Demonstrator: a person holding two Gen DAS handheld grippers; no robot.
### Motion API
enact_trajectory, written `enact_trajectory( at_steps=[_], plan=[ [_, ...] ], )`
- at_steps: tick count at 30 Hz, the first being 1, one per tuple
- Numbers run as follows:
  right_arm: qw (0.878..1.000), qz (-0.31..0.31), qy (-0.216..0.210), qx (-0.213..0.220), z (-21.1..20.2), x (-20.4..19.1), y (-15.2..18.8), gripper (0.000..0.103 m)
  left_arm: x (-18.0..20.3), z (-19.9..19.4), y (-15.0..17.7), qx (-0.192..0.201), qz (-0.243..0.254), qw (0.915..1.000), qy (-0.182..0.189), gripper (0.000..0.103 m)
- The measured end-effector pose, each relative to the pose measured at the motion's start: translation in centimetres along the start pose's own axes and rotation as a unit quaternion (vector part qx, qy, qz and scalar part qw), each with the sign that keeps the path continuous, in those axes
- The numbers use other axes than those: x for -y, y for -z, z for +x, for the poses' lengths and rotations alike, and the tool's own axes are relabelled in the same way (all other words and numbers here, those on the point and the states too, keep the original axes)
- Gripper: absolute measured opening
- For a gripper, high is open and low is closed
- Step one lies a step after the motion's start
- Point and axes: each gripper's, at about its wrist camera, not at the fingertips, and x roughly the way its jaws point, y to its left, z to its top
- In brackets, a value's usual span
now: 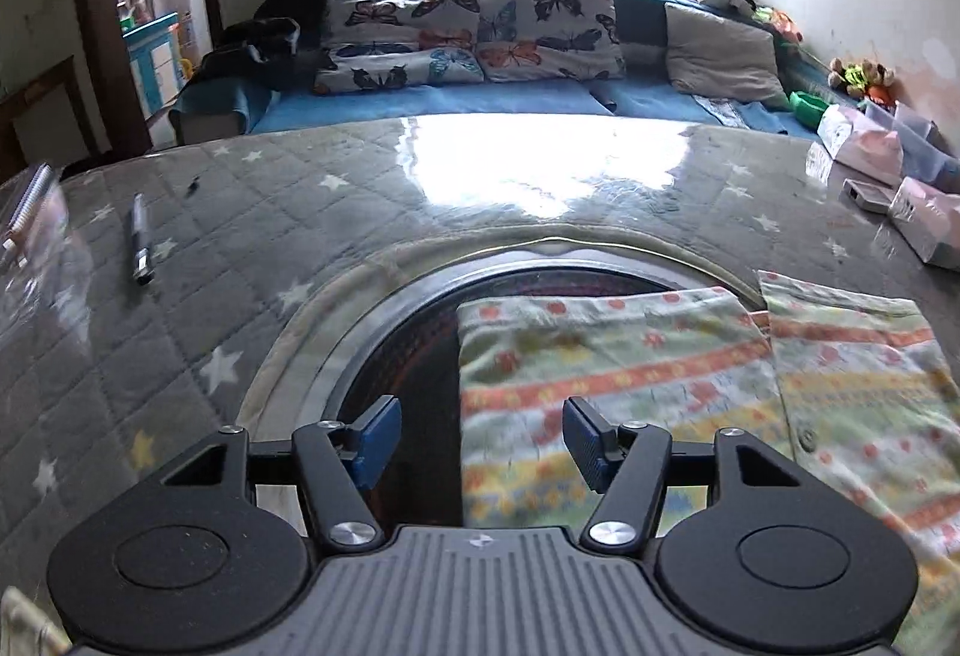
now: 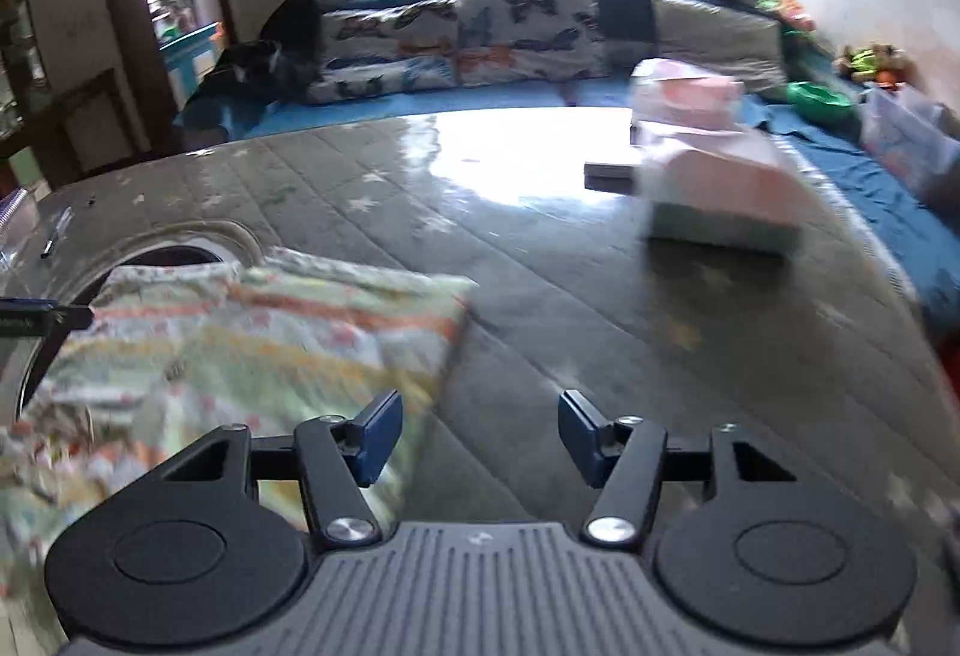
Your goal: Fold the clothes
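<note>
We count one patterned garment (image 1: 690, 386) on the table, at four o'clock. One pen (image 1: 140, 239) lies at ten o'clock. Two butterfly pillows (image 1: 480, 29) and one grey cushion (image 1: 720, 50) sit at twelve. Two tissue packs (image 2: 714, 176) rest at two o'clock, with one small box (image 1: 867, 194) beside them.

Garment (image 2: 252, 332) motion-blurred; boxes (image 2: 720, 188) smeared, unreadable.
</note>
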Motion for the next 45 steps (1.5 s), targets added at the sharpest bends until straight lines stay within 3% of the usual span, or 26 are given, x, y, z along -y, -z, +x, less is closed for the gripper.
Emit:
enact_trajectory(
  at_steps=[3,6,9,10,12,17,21,25,29,39,45],
  plan=[
    [1.0,-0.002,-0.009,-0.015,2.7,-0.7,-1.5,0.052,0.1,1.2,-0.4,-0.008,0.008,0.9999,0.001,0.053],
    [1.0,-0.001,-0.007,-0.029,4.5,-0.7,-2.1,0.045,0.0,1.9,-0.7,-0.008,0.007,0.9999,0.011,0.038],
    [0.999,-0.001,-0.011,-0.031,5.1,-0.7,-2.8,0.021,0.2,2.2,-1.2,-0.005,0.018,0.9997,0.016,0.013],
    [0.999,0.0,-0.014,-0.031,5.4,-0.7,-3.1,0.01,0.3,2.4,-1.3,-0.004,0.023,0.9996,0.016,0.008],
    [1.0,-0.006,-0.012,-0.026,5.8,-1.0,-3.8,0.002,0.4,2.6,-1.9,-0.002,0.025,0.9995,0.02,0.005],
    [1.0,-0.02,0.008,0.007,6.7,-1.7,-6.2,0.002,0.7,3.1,-3.7,0.02,0.034,0.9991,0.011,0.004],
    [0.999,-0.028,0.019,-0.014,8.8,-1.9,-7.1,0.004,1.0,4.4,-4.6,0.019,0.038,0.9991,-0.001,0.005],
    [0.998,-0.05,0.021,-0.019,8.5,-2.2,-6.8,0.012,0.9,4.7,-4.2,0.006,0.04,0.9991,-0.012,0.014],
    [0.996,-0.085,0.002,-0.011,5.7,-3.5,-6.0,0.032,1.4,2.6,-3.0,0.017,0.057,0.9982,0.005,0.018],
    [0.978,-0.174,-0.104,-0.038,-0.2,-10.5,0.9,0.042,4.9,-4.4,5.1,0.006,0.1,0.9886,0.112,0.018],
    [0.967,-0.22,-0.122,-0.046,-2.0,-13.5,6.0,0.047,6.6,-7.3,9.4,0.014,0.117,0.9849,0.127,0.018]
  ],
)
